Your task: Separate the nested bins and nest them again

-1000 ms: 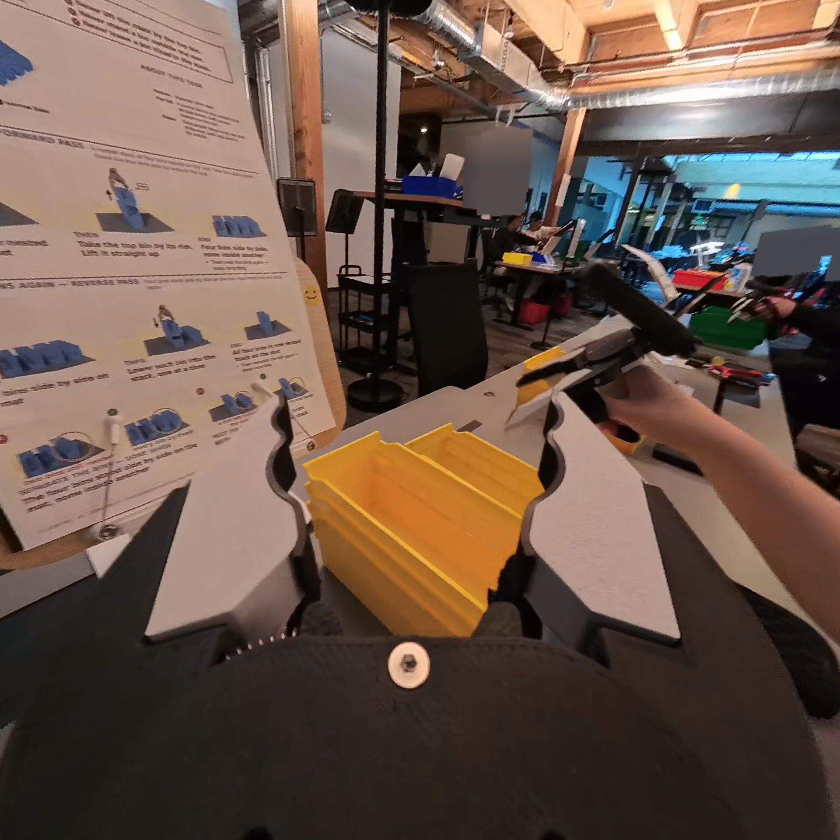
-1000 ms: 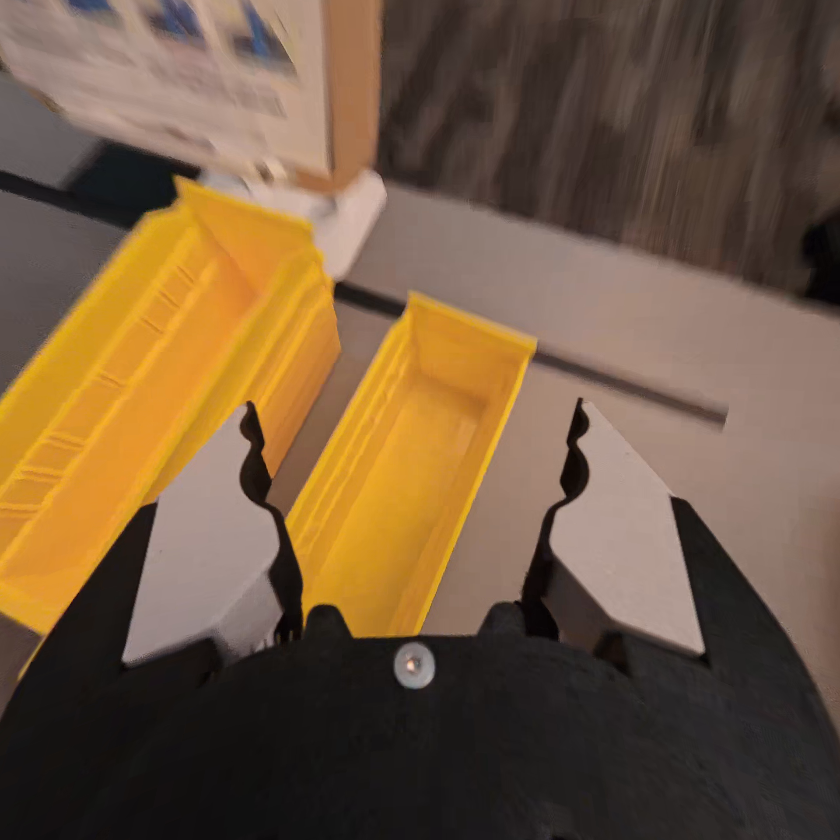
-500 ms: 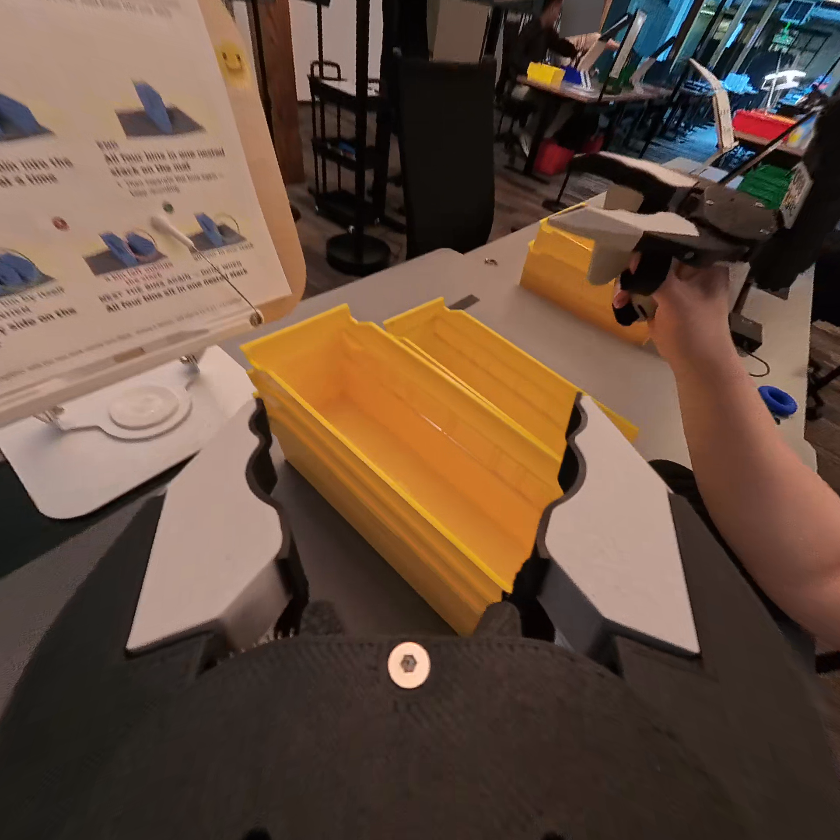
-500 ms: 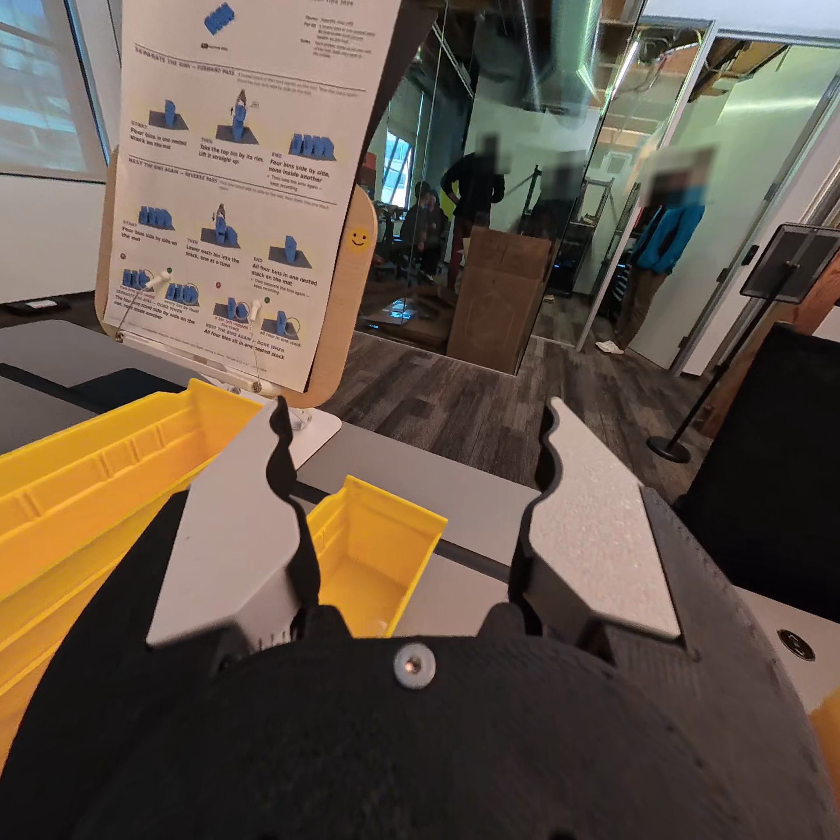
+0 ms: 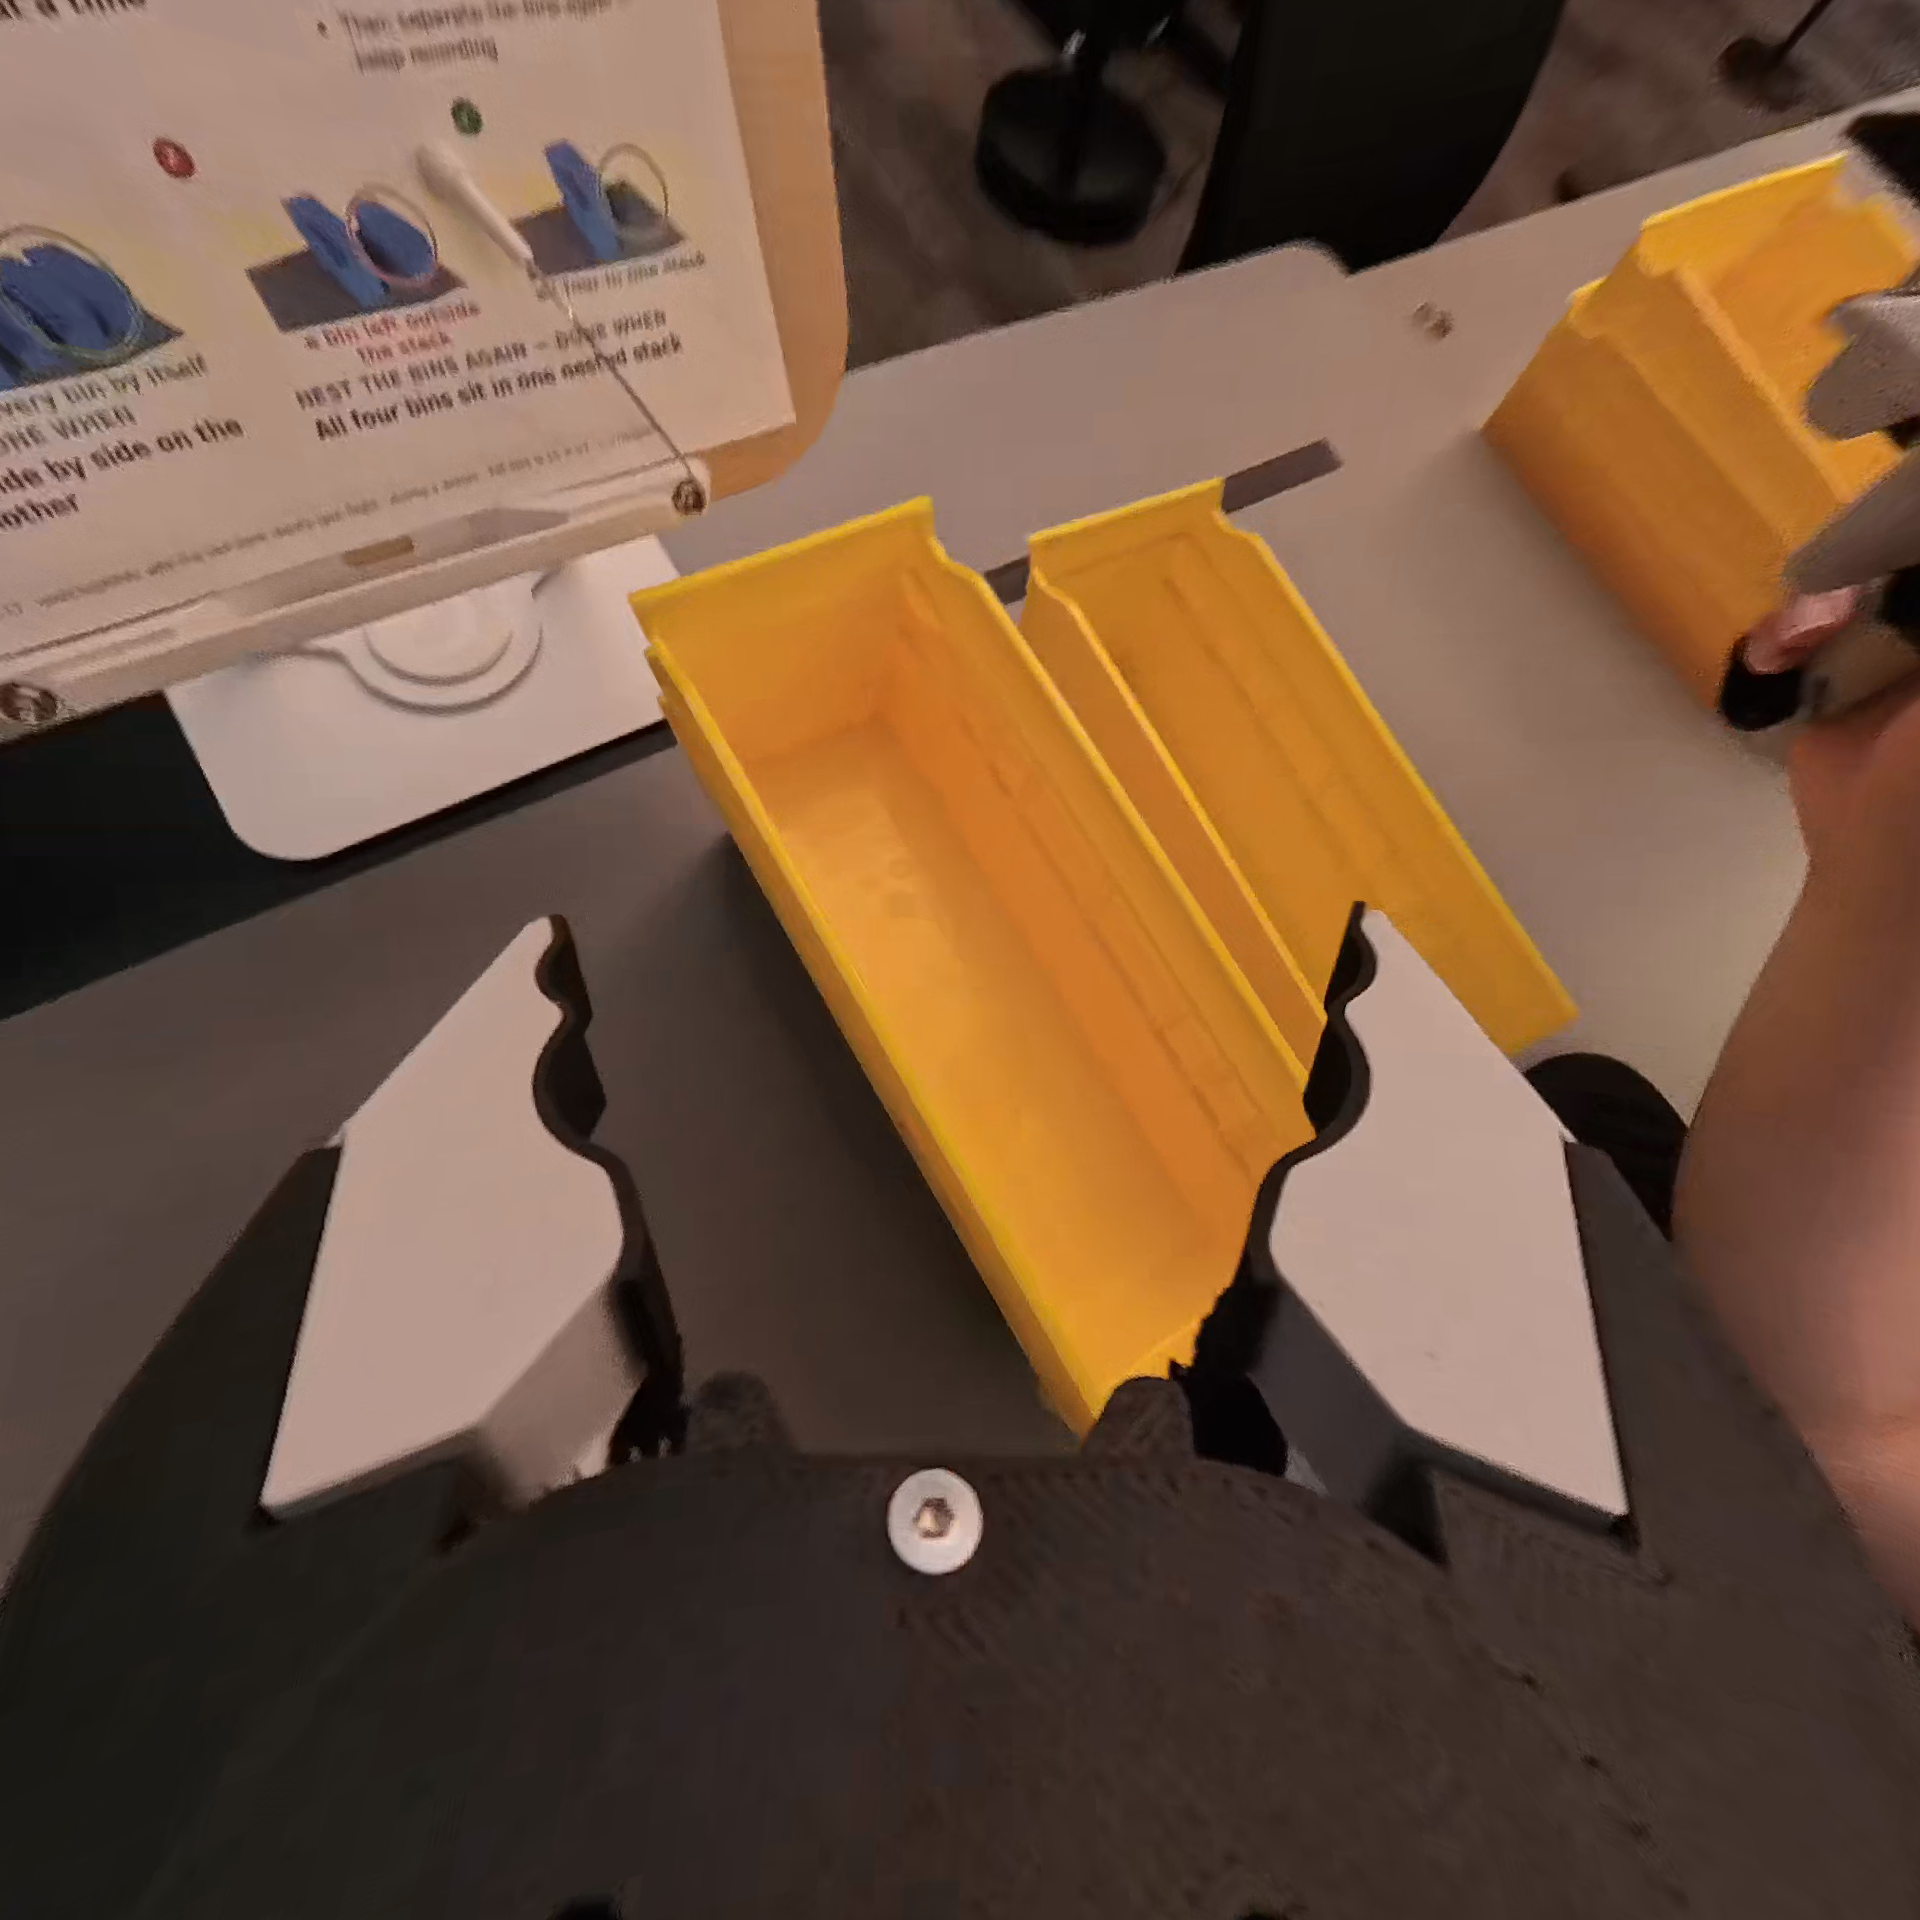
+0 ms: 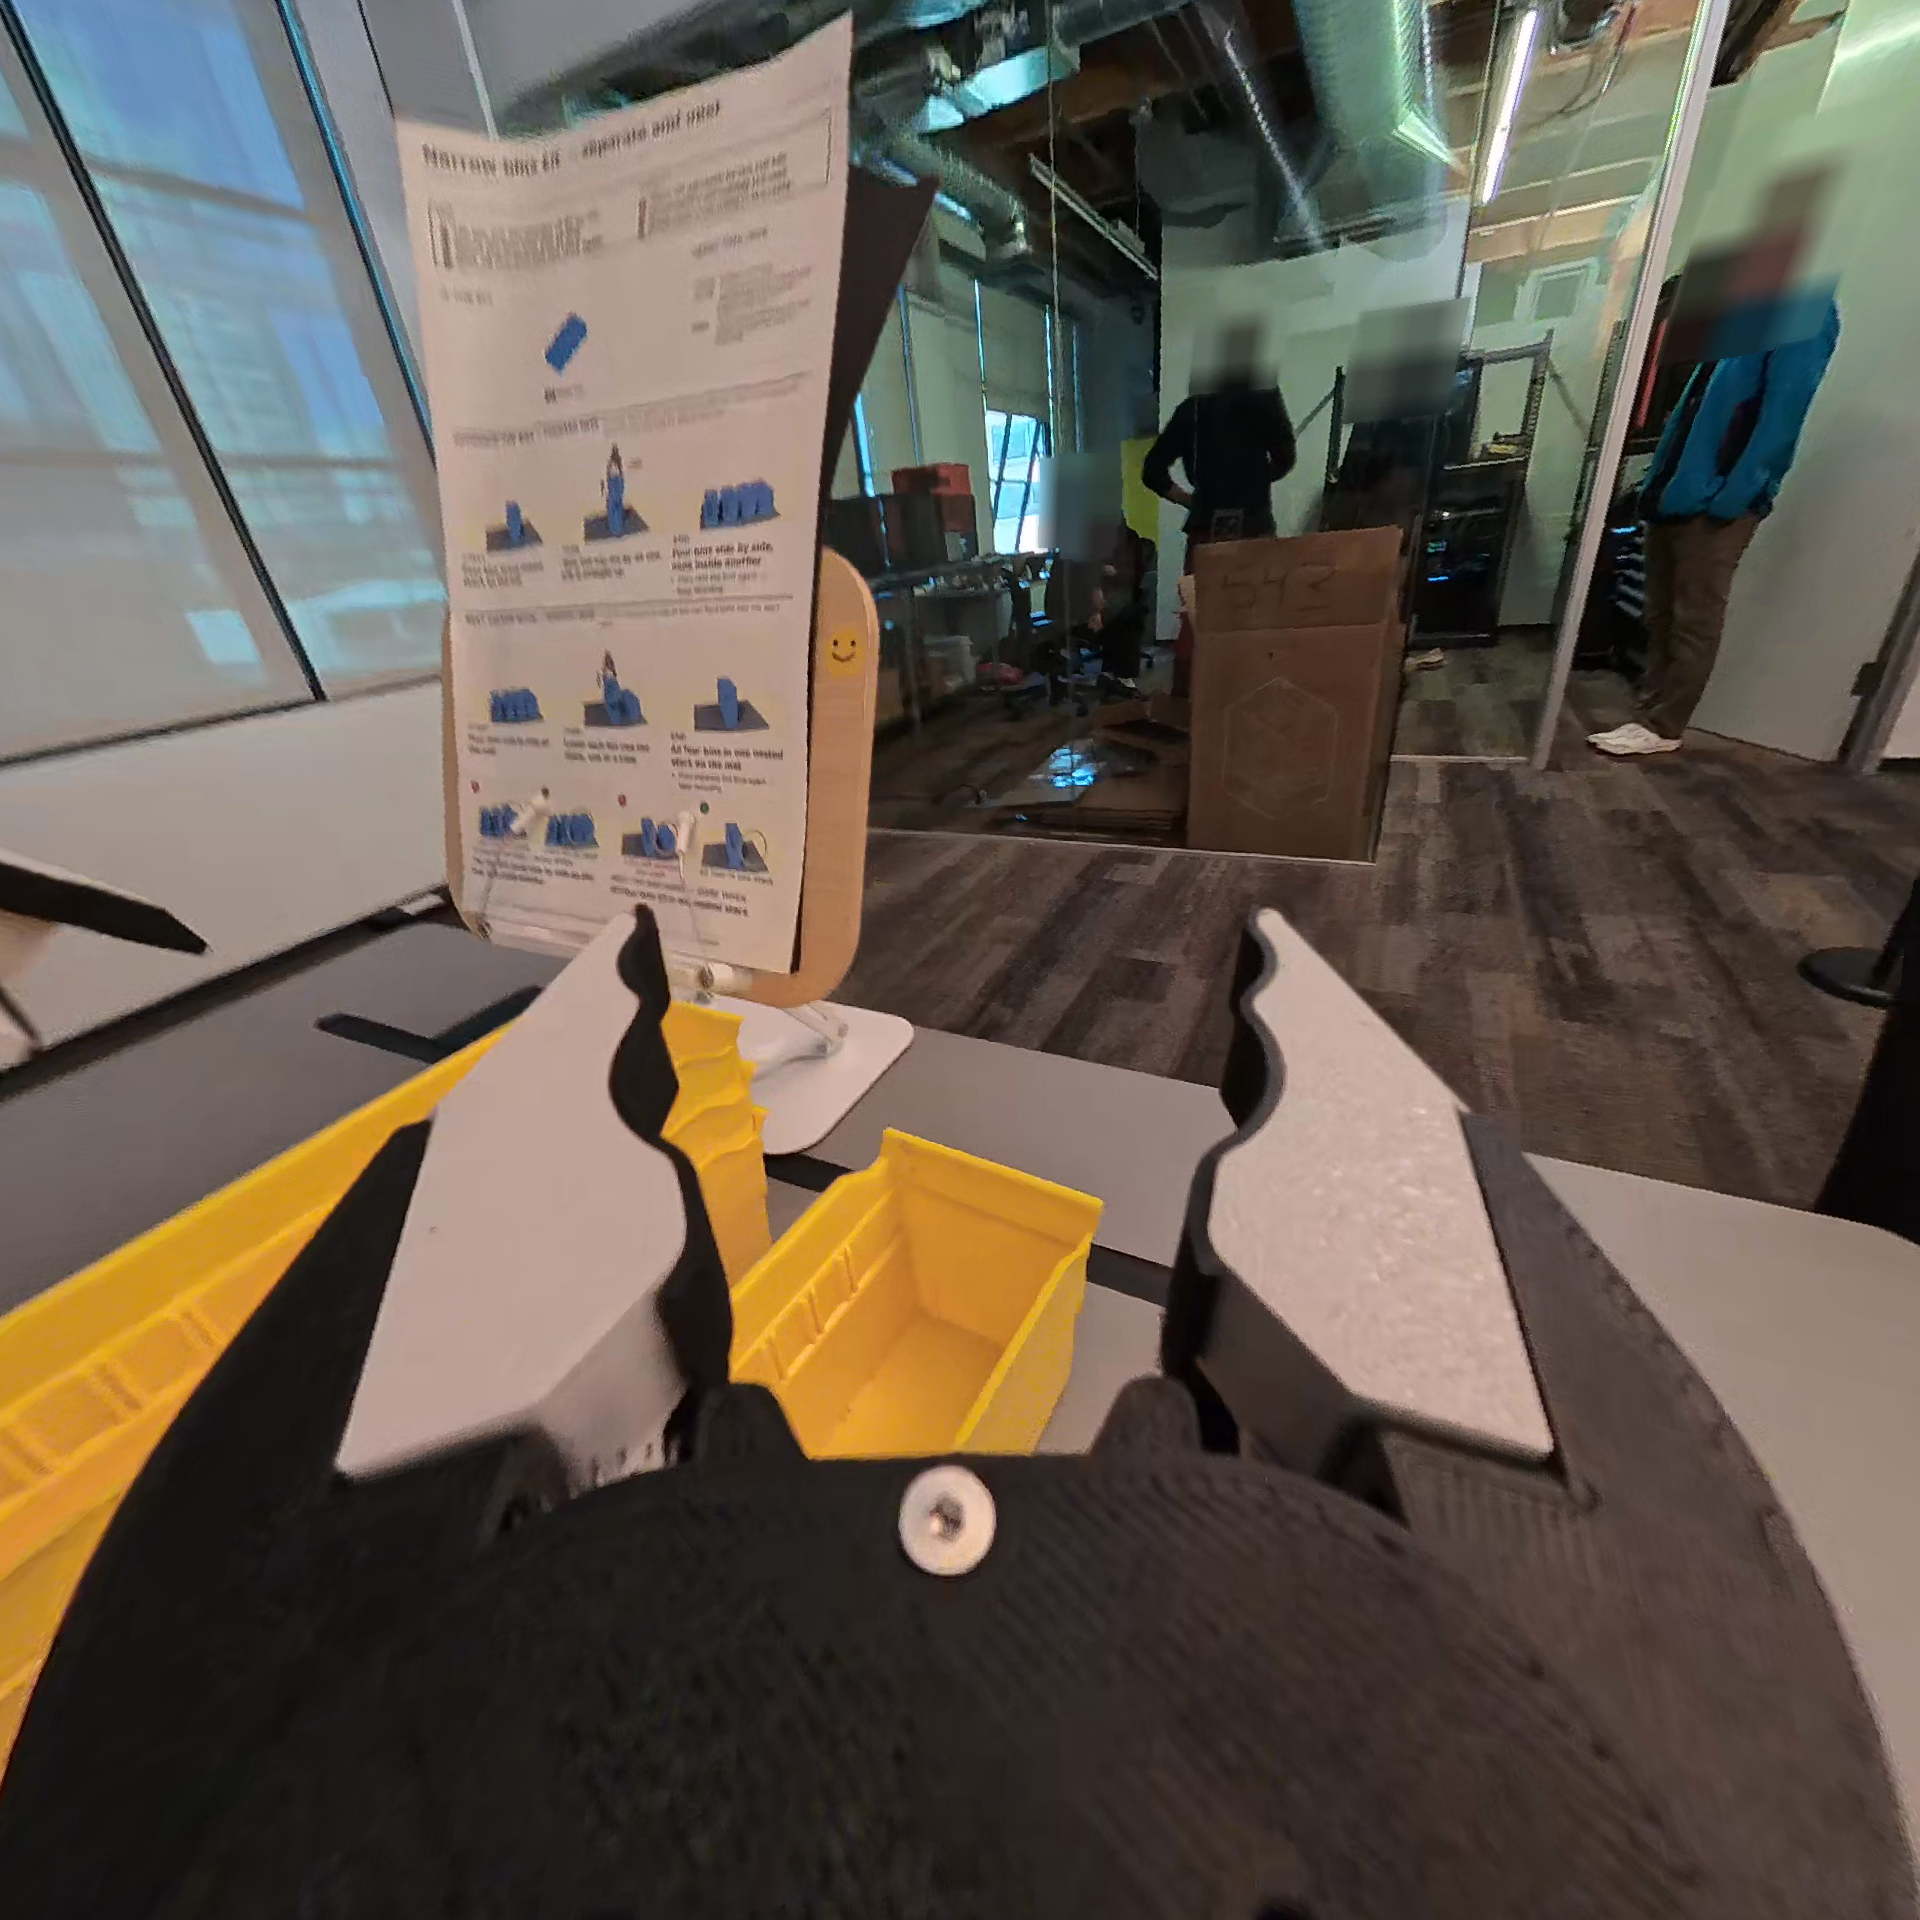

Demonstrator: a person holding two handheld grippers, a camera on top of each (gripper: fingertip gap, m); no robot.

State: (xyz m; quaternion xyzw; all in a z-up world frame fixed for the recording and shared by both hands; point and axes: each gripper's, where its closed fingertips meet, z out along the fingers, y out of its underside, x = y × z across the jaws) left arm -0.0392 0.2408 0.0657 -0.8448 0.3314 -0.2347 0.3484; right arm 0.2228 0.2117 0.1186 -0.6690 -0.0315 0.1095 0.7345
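In the left wrist view a nested stack of yellow bins (image 5: 987, 987) lies on the table, with a single yellow bin (image 5: 1247, 727) close beside it on the right. Another yellow bin (image 5: 1683, 436) stands farther right. My left gripper (image 5: 953, 920) is wide open above the near end of the stack; its right finger (image 5: 1455, 1195) is at the stack's right wall, and its left finger is well clear. My right gripper (image 6: 948, 920) is open and empty, raised above the single bin (image 6: 935, 1320), with the stack (image 6: 156, 1340) to its left. It also shows at the right edge of the left wrist view (image 5: 1870, 395).
An instruction sheet on a wooden stand (image 5: 416, 312) stands behind the bins; it also shows in the right wrist view (image 6: 634, 540). A dark mat (image 5: 260, 987) covers the left of the grey table (image 5: 1195, 343). A person's arm (image 5: 1818, 987) is at the right. People stand far off.
My left gripper has tilted down over the stack and opened wider. My right gripper rose from over the single bin, narrowed a little, and now looks level across the table.
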